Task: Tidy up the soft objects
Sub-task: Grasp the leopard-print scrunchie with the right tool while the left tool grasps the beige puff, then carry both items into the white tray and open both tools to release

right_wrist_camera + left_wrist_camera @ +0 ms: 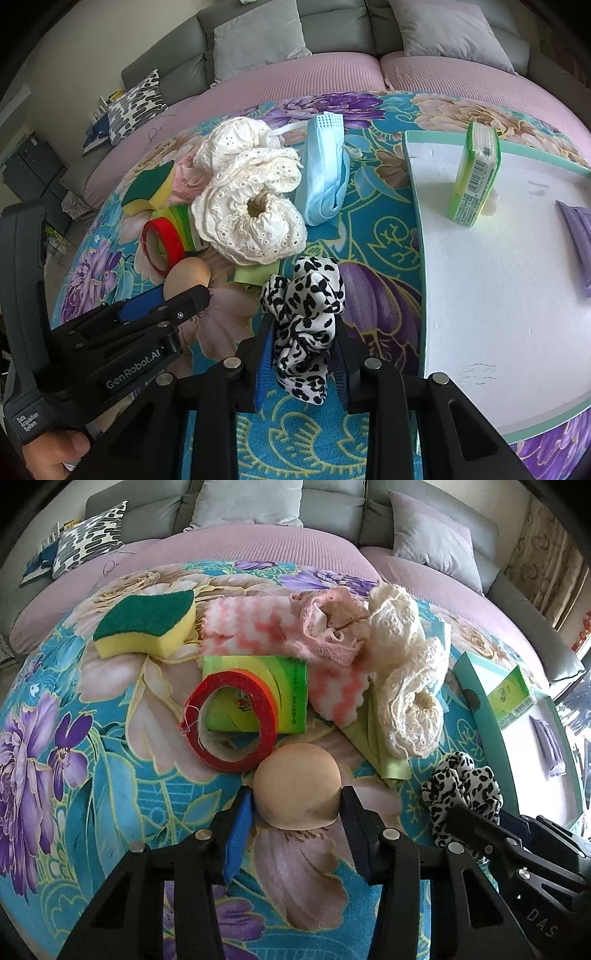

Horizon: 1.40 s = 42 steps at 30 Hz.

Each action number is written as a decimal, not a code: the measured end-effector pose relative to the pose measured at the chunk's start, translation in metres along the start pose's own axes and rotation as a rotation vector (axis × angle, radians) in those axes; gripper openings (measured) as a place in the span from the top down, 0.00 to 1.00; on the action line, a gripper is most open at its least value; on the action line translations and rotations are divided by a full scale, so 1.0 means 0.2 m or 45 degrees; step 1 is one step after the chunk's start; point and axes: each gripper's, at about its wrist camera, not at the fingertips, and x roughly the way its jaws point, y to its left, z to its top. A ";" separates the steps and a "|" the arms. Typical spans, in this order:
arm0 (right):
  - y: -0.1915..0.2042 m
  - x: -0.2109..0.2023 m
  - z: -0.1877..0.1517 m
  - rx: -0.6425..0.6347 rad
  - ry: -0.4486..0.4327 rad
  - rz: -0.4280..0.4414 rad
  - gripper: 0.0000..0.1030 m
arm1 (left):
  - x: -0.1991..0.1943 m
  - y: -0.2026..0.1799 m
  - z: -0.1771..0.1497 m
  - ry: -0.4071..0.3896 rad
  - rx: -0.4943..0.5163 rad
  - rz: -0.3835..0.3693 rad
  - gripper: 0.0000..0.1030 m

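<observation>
A beige dome-shaped puff lies on the flowered cloth, and my left gripper is shut on it, one pad against each side. In the right wrist view the same puff shows behind the left gripper's fingers. My right gripper is shut on a black-and-white leopard scrunchie, which bunches up above the fingertips. That scrunchie sits at the lower right of the left wrist view.
Behind the puff lie a red tape roll, a green tissue pack, a yellow-green sponge, pink cloths, cream lace scrunchies and a blue face mask. A teal-rimmed white tray at the right holds an upright green pack and a purple item.
</observation>
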 end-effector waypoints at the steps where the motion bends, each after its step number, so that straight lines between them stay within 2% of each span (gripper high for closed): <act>1: 0.00 0.00 0.00 -0.003 -0.004 0.001 0.71 | -0.01 0.00 0.00 -0.005 0.000 -0.004 0.52; 8: 0.00 -0.08 0.01 -0.004 -0.073 0.022 0.71 | -0.12 -0.02 0.01 -0.081 0.002 -0.019 0.52; 12: -0.01 -0.17 0.02 0.014 -0.160 0.059 0.71 | -0.22 -0.03 0.02 -0.152 -0.005 -0.029 0.52; 20: -0.05 -0.28 0.04 0.050 -0.264 0.059 0.71 | -0.30 -0.09 0.04 -0.209 0.015 -0.030 0.52; 24: -0.15 -0.39 0.05 0.111 -0.390 -0.011 0.71 | -0.32 -0.16 0.06 -0.222 0.049 -0.046 0.52; 27: -0.26 -0.47 0.04 0.202 -0.474 -0.141 0.71 | -0.33 -0.22 0.06 -0.231 0.086 -0.055 0.52; 30: -0.38 -0.52 0.03 0.312 -0.498 -0.279 0.71 | -0.34 -0.33 0.07 -0.233 0.139 -0.069 0.52; 42: -0.82 -0.66 -0.09 0.669 -0.540 -0.503 0.71 | -0.31 -0.79 0.06 -0.234 0.404 -0.182 0.52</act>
